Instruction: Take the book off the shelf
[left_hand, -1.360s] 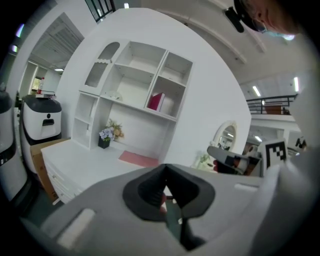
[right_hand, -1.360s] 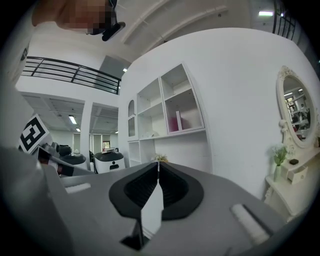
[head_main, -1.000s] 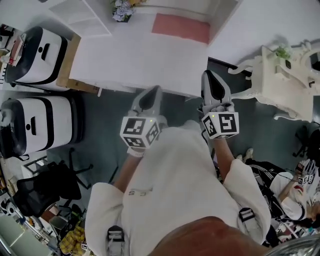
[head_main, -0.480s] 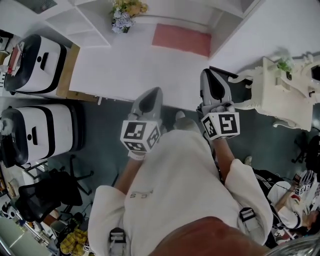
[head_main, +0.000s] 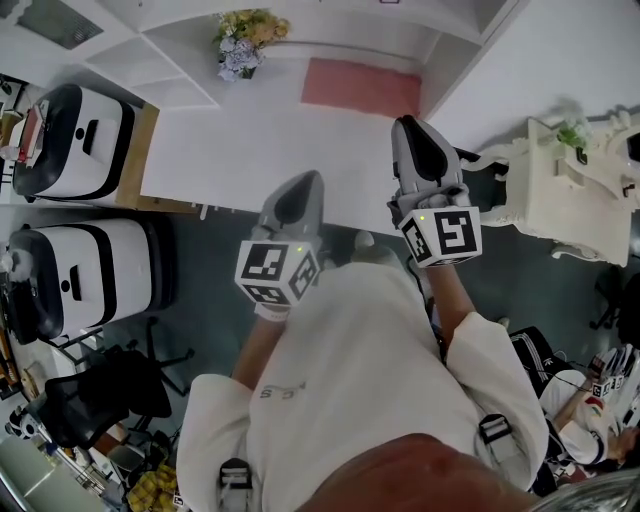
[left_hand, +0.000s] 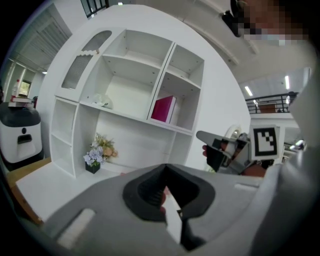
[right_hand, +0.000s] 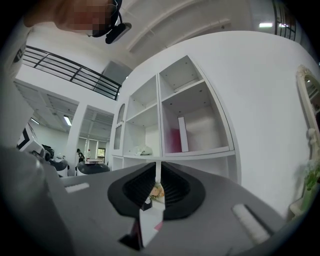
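A magenta book (left_hand: 164, 109) stands upright in a middle compartment of the white shelf unit (left_hand: 125, 75); the right gripper view shows it as a pink book (right_hand: 175, 136) with a white edge. Both grippers are held at chest height before the white desk (head_main: 270, 120), well short of the shelf. My left gripper (head_main: 293, 195) (left_hand: 165, 192) is shut and empty. My right gripper (head_main: 415, 140) (right_hand: 158, 187) points at the shelf; its jaws are opening, a thin slit shows and nothing is between them.
A pink mat (head_main: 360, 85) lies on the desk below the book's compartment. A small flower pot (head_main: 240, 40) stands at the desk's back left. Two white and black machines (head_main: 70, 120) stand left, an ornate white table (head_main: 565, 180) right, a black chair (head_main: 100, 390) behind.
Both grippers have moved forward toward the desk, the right one farther and now over its front edge. More of the shelf unit has come into the head view.
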